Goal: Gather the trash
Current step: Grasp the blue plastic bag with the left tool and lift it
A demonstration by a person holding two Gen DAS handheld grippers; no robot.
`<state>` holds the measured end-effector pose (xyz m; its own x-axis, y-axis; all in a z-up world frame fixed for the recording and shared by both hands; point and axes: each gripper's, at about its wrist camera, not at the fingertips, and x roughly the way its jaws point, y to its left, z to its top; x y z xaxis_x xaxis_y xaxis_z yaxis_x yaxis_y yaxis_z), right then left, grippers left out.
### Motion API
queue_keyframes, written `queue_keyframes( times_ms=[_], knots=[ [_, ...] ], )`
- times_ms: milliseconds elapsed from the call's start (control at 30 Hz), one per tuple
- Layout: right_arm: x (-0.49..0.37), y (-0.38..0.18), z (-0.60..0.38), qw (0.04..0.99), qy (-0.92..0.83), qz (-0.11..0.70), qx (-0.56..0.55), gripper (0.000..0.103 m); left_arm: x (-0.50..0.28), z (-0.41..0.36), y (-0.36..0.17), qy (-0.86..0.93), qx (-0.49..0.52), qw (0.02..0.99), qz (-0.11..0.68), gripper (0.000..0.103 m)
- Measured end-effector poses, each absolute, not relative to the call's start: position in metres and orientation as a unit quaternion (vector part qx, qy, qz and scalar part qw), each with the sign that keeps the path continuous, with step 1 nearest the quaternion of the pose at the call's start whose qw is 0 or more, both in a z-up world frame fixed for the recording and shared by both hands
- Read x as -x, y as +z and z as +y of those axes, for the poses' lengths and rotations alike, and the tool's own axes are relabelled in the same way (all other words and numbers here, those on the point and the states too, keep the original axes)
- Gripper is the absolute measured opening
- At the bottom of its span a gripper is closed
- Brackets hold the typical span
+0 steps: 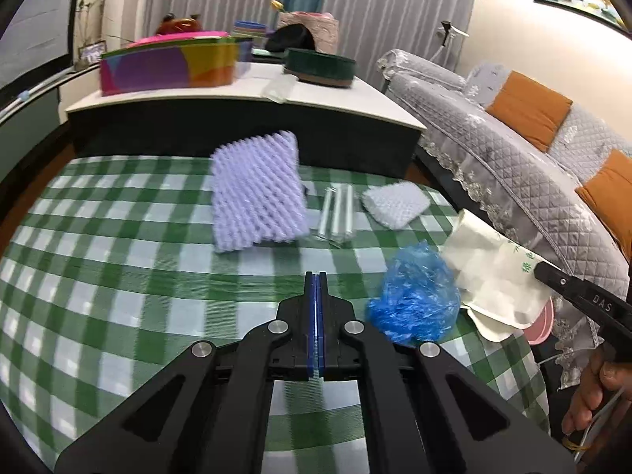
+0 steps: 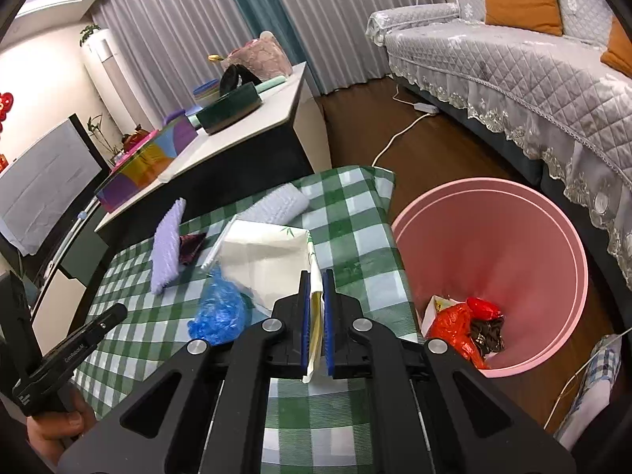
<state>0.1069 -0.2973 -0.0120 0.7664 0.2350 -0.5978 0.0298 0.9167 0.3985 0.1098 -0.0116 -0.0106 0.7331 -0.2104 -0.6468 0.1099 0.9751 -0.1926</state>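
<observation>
Now paper wrapper [image 2: 268,254] between right gripper [image 2: 315,276] pads

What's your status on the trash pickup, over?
Right gripper shut on cream paper bag. Left gripper shut, empty. Pink bin clear ahead.

Desk cloth [image 1: 118,260] is looking like woven fabric, matt green-white check. Crumpled blue plastic [image 1: 414,296] near right is shining thin & glossy. Cream wrapper [image 2: 264,260] is reading as soft, matt paper/plastic w/ creases. Lilac foam net [image 1: 256,189] is showing a rough, ribbed texture. Pink bin [image 2: 553,237] is looking smooth, semi-matt plastic. Right tool [image 2: 315,276] is showing matt black plastic w/ blue rubbery pads & bright metal pins.
</observation>
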Motion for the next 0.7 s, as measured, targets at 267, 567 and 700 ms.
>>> queue_keyframes(
  times_ms=[267,567,700],
  knots=[
    [-0.112,-0.017,-0.301,0.919,0.052,0.342,-0.19,0.006,-0.124,-0.074,-0.026,-0.132,0.048,0.917,0.374,0.046],
    [-0.111,-0.018,-0.31,0.918,0.051,0.341,-0.195,0.006,-0.129,-0.104,-0.046,-0.137,0.019,0.901,0.412,0.007],
    [-0.107,-0.012,-0.309,0.92,0.051,0.335,-0.195,0.006,-0.122,-0.099,-0.035,-0.138,0.005,0.908,0.395,0.001]
  ],
)
